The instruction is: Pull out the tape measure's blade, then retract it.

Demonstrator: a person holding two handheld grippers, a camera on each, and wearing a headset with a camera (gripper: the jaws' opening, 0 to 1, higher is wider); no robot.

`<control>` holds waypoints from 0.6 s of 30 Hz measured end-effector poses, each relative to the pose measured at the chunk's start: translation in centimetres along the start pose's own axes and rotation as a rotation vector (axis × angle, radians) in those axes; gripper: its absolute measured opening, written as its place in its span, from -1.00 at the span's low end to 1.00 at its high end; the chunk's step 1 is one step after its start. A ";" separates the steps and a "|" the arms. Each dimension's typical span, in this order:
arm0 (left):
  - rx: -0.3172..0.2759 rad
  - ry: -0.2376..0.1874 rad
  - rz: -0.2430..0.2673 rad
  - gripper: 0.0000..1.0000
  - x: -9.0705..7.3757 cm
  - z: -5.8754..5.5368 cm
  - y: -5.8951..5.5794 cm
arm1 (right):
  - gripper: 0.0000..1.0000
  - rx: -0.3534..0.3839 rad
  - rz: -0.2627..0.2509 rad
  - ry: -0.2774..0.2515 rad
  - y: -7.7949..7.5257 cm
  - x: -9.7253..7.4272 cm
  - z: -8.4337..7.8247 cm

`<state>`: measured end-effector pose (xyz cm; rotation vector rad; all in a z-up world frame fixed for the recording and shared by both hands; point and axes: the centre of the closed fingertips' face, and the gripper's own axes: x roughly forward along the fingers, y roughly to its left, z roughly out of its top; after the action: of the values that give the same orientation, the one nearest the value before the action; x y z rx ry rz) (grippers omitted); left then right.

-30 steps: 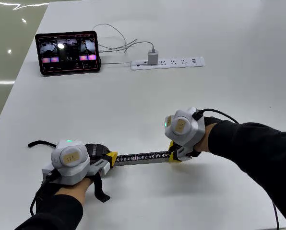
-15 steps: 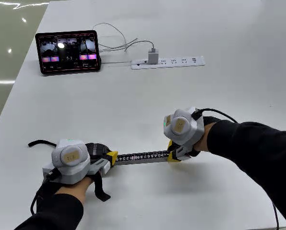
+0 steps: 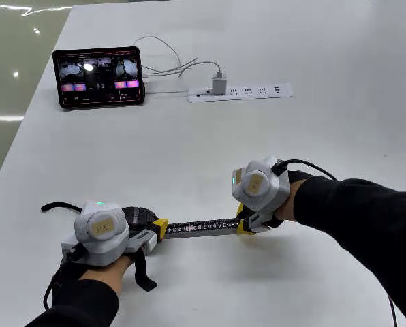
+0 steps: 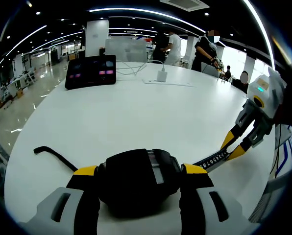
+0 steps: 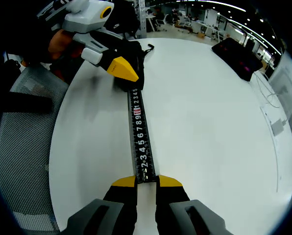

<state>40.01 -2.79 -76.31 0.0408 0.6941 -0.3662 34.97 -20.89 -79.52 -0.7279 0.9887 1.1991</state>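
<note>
The black round tape measure case (image 4: 136,182) lies on the white table (image 3: 189,157), its dark numbered blade (image 5: 140,142) drawn out flat across the surface. The left tongs (image 4: 140,170) clamp the case, and the right tongs (image 5: 146,182), held low opposite, pinch the blade's tip.

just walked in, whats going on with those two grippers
A person is working a tape measure with two handheld grippers on a white table. The left gripper is shut on its black case, and the right gripper is shut on the end of the blade. A short stretch lies drawn out between them.
</note>
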 end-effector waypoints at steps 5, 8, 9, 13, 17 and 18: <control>0.002 0.002 0.000 0.22 0.0 0.0 0.0 | -0.82 -0.001 0.000 -0.001 0.1 0.0 0.1; 0.006 -0.001 -0.003 0.22 0.0 0.0 0.0 | -0.82 -0.016 0.000 -0.006 0.2 0.1 0.2; 0.006 -0.001 -0.004 0.22 0.0 0.0 0.0 | -0.82 -0.013 0.001 -0.007 0.1 0.1 0.2; 0.008 0.005 -0.005 0.21 0.0 0.0 -0.1 | -0.82 -0.005 0.004 -0.010 0.2 0.1 0.3; 0.015 0.008 -0.007 0.21 0.0 -0.1 -0.1 | -0.82 -0.006 0.003 -0.011 0.1 0.2 0.4; 0.015 0.009 -0.005 0.21 0.0 -0.1 -0.1 | -0.82 -0.004 0.003 -0.012 0.1 0.2 0.5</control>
<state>39.93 -2.83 -76.33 0.0550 0.7004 -0.3758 34.95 -20.36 -79.54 -0.7218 0.9786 1.2068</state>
